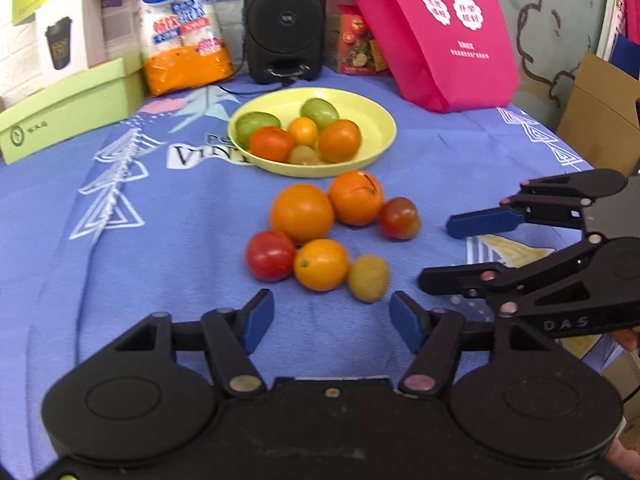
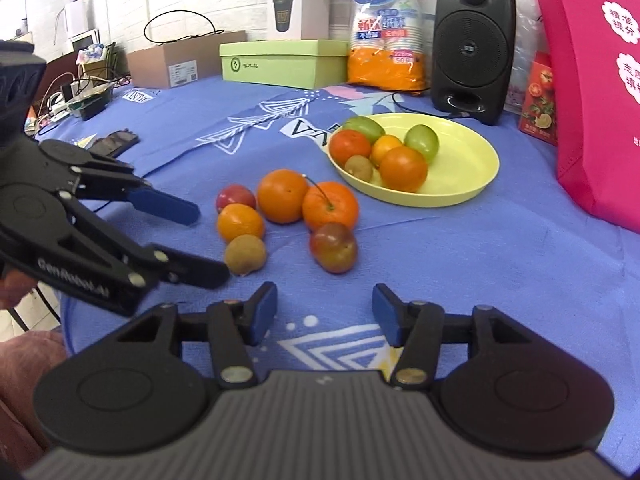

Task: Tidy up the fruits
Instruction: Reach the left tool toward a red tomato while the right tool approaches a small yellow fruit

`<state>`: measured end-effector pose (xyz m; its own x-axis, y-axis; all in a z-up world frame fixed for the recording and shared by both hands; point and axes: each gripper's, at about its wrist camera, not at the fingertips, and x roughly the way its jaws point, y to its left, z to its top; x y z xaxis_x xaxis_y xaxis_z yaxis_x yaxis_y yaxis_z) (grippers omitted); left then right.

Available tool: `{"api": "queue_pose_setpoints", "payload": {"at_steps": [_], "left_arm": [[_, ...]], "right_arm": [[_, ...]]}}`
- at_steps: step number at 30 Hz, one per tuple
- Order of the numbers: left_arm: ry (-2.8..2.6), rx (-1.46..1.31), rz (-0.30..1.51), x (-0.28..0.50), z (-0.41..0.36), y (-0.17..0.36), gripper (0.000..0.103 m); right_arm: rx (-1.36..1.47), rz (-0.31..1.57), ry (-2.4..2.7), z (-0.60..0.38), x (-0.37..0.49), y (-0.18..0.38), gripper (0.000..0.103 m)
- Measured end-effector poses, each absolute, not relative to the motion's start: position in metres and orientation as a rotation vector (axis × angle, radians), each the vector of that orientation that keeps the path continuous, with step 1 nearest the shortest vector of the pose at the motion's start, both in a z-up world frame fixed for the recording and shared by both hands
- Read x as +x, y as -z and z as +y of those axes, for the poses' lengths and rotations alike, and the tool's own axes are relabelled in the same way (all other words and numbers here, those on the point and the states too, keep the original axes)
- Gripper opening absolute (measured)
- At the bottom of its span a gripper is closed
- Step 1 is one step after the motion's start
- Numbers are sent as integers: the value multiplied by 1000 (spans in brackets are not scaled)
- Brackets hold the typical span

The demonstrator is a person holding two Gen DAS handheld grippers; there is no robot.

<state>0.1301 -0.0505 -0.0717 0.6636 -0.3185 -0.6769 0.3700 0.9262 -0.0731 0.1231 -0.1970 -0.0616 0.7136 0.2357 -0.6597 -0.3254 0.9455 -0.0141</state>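
Tablecloth (image 1: pixel 120 240), blue, printed. Yellow plate (image 1: pixel 372 120) at its far side holds six fruits. Loose cluster on the cloth nearer: two oranges (image 1: pixel 302 212), red tomato (image 1: pixel 270 255), kiwi (image 1: pixel 368 278). Left gripper (image 1: pixel 332 322) wide open, empty, kiwi just ahead of its fingertips. Right gripper (image 2: pixel 324 314) likewise wide open, empty, short of a reddish plum (image 2: pixel 333 247).

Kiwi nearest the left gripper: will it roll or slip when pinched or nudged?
The kiwi is egg-shaped, so a nudge would probably make it wobble sideways rather than roll straight. Its matte brown skin should grip the pads fairly well. It sits beside a small orange, so closing the open left gripper may bump that one.
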Motion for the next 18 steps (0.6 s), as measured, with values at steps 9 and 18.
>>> {"api": "queue_pose_setpoints", "payload": {"at_steps": [9,18], "left_arm": [[412,44,762,138,-52,74,58],[384,83,770,141,-43,70,59]], "right_arm": [[-136,716,-301,-201,134,64,57],[-135,717,-298,-205,136,65,58]]}}
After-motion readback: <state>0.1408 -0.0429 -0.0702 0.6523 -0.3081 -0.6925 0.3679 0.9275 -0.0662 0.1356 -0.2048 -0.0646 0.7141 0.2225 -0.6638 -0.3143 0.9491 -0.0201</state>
